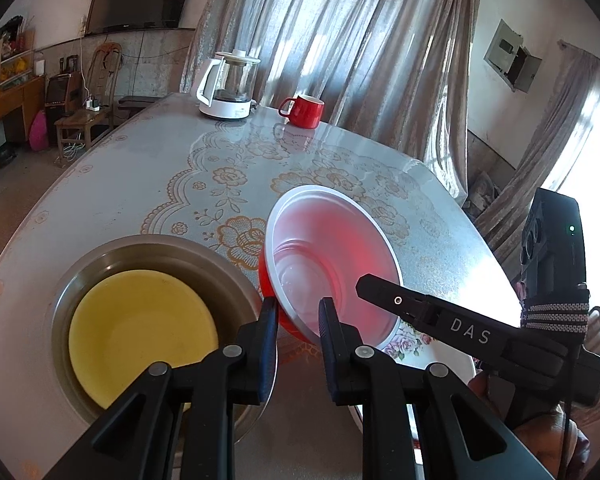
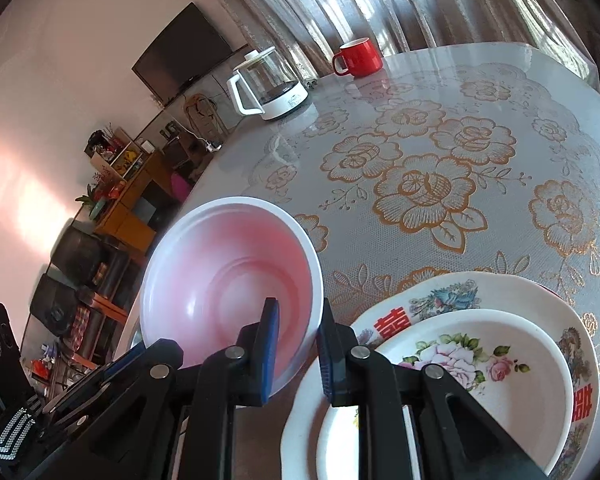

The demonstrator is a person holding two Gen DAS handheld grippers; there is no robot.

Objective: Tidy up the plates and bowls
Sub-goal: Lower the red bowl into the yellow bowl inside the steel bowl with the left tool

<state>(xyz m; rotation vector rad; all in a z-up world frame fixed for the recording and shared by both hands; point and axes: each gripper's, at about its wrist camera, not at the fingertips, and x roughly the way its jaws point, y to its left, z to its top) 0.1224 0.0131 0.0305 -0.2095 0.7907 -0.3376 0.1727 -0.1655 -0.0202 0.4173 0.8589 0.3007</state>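
A red plastic bowl (image 1: 332,256) with a white inside is tilted above the table. My left gripper (image 1: 298,320) has its fingers on either side of the bowl's near rim. My right gripper (image 2: 298,328) straddles the opposite rim of the same bowl (image 2: 228,280); it also shows in the left wrist view (image 1: 376,288). A yellow plate (image 1: 140,332) lies inside a steel plate (image 1: 100,264) at the left. A small flowered plate (image 2: 480,356) lies on a larger flowered plate (image 2: 472,288) under the right gripper.
A white electric kettle (image 1: 230,88) and a red mug (image 1: 304,110) stand at the far side of the table (image 1: 140,184). Curtains hang behind the table. Furniture and a TV stand along the left wall.
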